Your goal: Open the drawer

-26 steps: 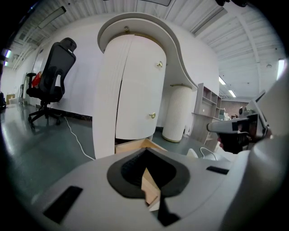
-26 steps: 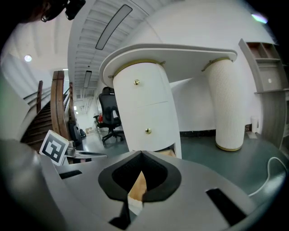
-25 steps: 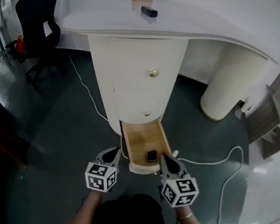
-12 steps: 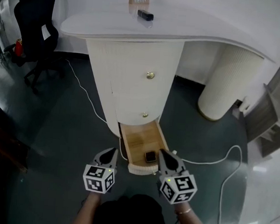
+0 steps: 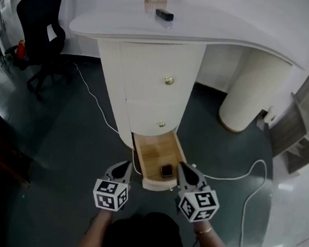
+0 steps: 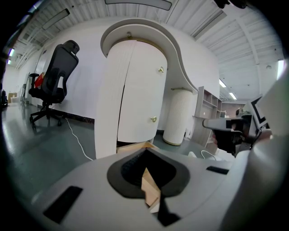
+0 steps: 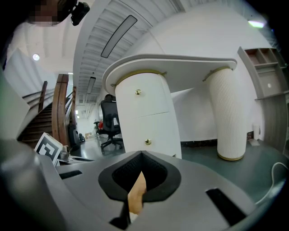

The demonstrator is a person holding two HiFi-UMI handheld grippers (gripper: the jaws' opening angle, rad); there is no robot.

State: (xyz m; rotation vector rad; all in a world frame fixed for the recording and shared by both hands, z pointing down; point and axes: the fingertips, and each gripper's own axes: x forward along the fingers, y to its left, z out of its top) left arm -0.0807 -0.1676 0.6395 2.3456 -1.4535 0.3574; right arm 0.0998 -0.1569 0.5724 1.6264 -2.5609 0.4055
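Head view gives the whole layout, which neither gripper view does. A white curved surface (image 5: 220, 32) sits on a rounded pedestal (image 5: 148, 61). The bottom drawer (image 5: 153, 153) stands out from the pedestal base, over the dark floor (image 5: 62, 140). Only this view looks into the drawer: the inside is light wood, and a small dark object (image 5: 166, 171) lies near the front right corner. A black office chair (image 5: 39, 26) stands well apart at the upper left. A white cable (image 5: 249, 173) runs across the floor.

Left gripper view and right gripper view look level at the pedestal. They show the two closed fronts above, each with a brass knob (image 6: 160, 70) (image 7: 147, 142). The drawer appears there only as a sliver of wood behind the pads.

Left hand-held gripper (image 5: 120, 171) (image 6: 149, 189) is near the drawer's front left corner. Its jaws are together and nothing is between them. Right hand-held gripper (image 5: 187, 175) (image 7: 135, 191) is just beside the front right corner, likewise closed and empty. No view confirms contact between either gripper and the drawer.
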